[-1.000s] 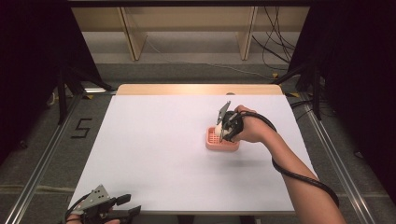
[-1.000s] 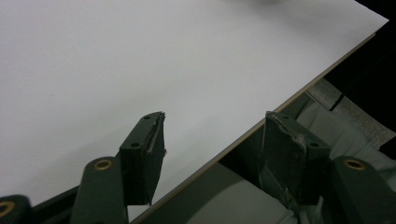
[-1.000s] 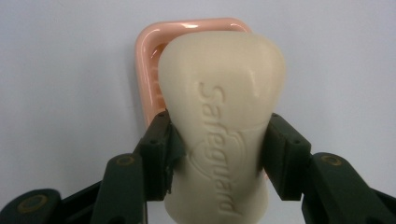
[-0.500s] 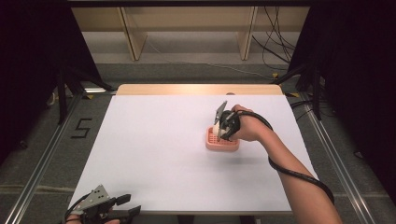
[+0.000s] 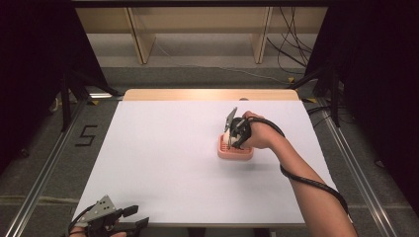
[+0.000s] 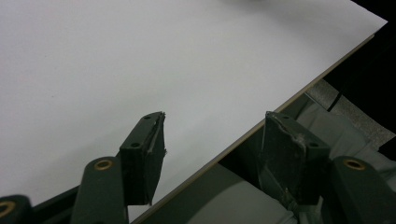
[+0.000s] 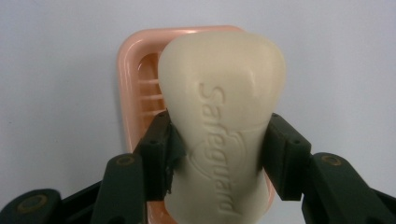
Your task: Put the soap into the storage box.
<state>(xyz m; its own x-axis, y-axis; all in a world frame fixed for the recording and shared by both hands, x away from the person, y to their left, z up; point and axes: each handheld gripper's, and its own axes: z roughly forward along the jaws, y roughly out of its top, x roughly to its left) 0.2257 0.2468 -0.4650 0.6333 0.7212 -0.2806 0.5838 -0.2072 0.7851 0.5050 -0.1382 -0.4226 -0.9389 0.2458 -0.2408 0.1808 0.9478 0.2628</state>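
While the soap bar (image 7: 219, 116) is pinched by the right claw (image 7: 217, 154) right of centre, it has been lowered nearer the pink dish (image 5: 235, 153); release seems next. Spread, the left claw (image 6: 212, 154) is held idle at the desk (image 5: 163, 163) edge.

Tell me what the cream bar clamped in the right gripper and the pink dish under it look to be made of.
The cream oblong bar looks like solid soap: matte, waxy, rounded edges, with a brand name pressed into its face. The pink rectangular slotted dish looks like moulded plastic: smooth, faintly glossy rim and thin drain ribs inside. It could be another moulded material; the look alone leaves that open.
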